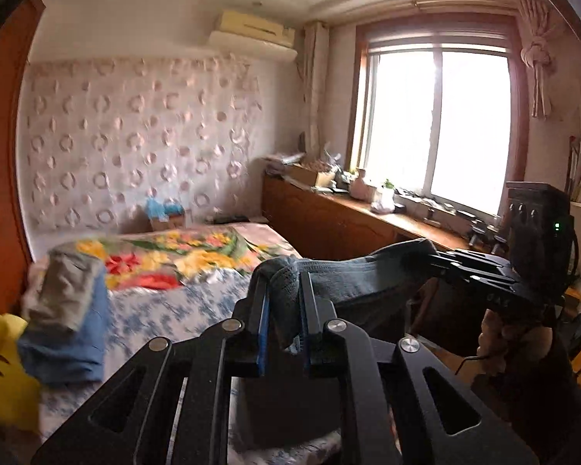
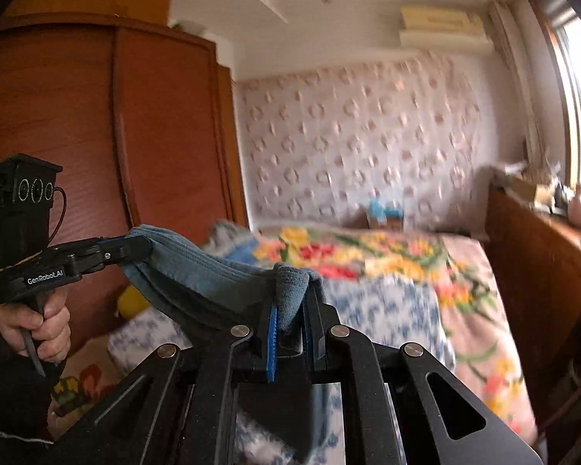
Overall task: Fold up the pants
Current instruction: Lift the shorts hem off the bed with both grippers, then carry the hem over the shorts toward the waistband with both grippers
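Grey-blue ribbed pants point(image 1: 372, 275) hang stretched in the air between both grippers, above the bed. In the left wrist view my left gripper point(image 1: 284, 290) is shut on one end of the waistband, which bunches over its blue pads. At the right of that view the other gripper point(image 1: 432, 261) clamps the far end. In the right wrist view my right gripper point(image 2: 290, 302) is shut on a bunched corner of the pants point(image 2: 197, 271), and my left gripper point(image 2: 143, 248), held by a hand point(image 2: 38, 325), pinches the other end. The rest of the cloth drops below, hidden behind the gripper bodies.
The bed point(image 1: 174, 302) has a blue-flowered sheet and a bright floral blanket point(image 1: 182, 255). Folded clothes point(image 1: 66, 310) are stacked at its left, beside something yellow point(image 1: 4, 372). A wooden cabinet point(image 1: 329, 221) with clutter runs under the window; a wardrobe point(image 2: 97, 135) stands on the left.
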A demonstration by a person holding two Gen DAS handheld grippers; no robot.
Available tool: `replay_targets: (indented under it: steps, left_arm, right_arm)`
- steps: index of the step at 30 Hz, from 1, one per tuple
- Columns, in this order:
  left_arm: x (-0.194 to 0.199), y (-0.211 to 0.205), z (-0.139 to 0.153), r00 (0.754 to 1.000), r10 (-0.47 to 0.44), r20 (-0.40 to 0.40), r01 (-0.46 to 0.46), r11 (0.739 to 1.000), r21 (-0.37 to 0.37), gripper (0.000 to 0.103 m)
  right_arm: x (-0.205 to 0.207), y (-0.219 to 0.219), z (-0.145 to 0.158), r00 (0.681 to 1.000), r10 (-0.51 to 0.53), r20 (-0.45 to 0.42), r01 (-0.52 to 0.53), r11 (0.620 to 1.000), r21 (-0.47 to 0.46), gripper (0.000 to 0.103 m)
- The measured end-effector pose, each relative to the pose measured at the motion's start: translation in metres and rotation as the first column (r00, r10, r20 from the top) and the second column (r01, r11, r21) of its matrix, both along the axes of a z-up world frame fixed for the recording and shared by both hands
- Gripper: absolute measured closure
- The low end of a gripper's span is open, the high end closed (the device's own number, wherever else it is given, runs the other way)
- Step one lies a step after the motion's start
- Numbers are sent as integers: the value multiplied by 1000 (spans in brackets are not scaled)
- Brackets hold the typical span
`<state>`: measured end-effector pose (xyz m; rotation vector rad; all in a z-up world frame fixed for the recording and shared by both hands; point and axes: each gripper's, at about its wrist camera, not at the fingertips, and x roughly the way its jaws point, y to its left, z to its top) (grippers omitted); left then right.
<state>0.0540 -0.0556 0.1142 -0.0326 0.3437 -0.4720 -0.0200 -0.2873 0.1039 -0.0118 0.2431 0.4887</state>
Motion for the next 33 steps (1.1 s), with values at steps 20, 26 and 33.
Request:
replay_targets:
  steps: [20,26,33]
  left_arm:
    - [129,50,-25,987,152,-46,-148,985,87,90]
    - [111,56,-108,968,155,-195,-133,983,123,90]
    - [70,45,-149,951,131,-279,-98,987,130,90]
  right_arm:
    - [143,75,42,999,10,-53,-16,992,-125,93]
    - [147,92,-29,972,36,-232,-72,987,-147,93]
    - [116,100,-65,941,34,-336,-89,985,-148,93]
